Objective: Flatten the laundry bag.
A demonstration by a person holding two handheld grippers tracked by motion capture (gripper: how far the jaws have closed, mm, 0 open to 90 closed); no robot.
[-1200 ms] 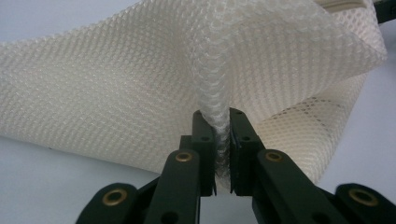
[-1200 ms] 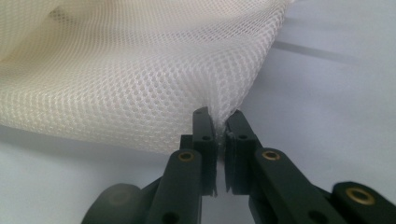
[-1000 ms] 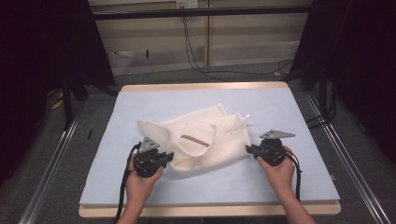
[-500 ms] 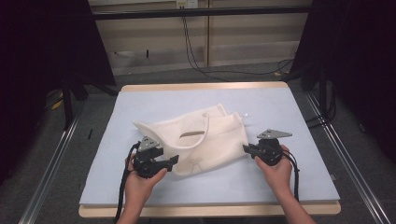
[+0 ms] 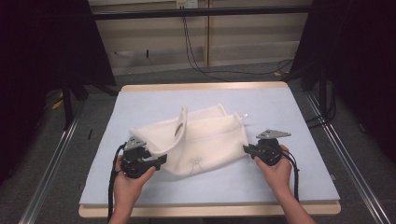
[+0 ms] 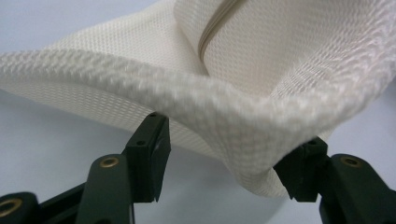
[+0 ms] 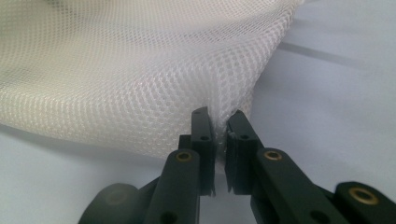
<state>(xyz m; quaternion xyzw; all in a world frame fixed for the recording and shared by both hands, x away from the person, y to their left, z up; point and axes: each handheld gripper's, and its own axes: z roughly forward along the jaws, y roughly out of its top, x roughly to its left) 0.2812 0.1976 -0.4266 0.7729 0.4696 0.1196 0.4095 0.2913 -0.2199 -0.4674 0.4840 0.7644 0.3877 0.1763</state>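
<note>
A white mesh bag (image 5: 210, 140) lies spread on the pale blue mat (image 5: 280, 107), one strap loop (image 5: 180, 126) standing up. At the bag's near left corner my left gripper (image 5: 161, 161) is open. Its jaws have just been closing a little. In the left gripper view the bag's thick woven band (image 6: 140, 79) sags between the two pads (image 6: 149, 149) without being pinched; the left gripper (image 6: 233, 133) stands wide around it. My right gripper (image 5: 246, 149) is shut on the bag's right edge. The right gripper view shows the right gripper (image 7: 219, 116) pinching a fold of mesh (image 7: 116, 70).
The mat covers a wooden table (image 5: 205, 86) with bare mat beyond and to the right of the bag. Metal rails run along the floor at left (image 5: 51, 163) and right (image 5: 350, 154). Cables (image 5: 196, 56) lie on the floor behind the table.
The left gripper's jaws have opened and let go of the bag's band, and that hand has shifted slightly left. The bag now lies wider and flatter. The right gripper has kept still.
</note>
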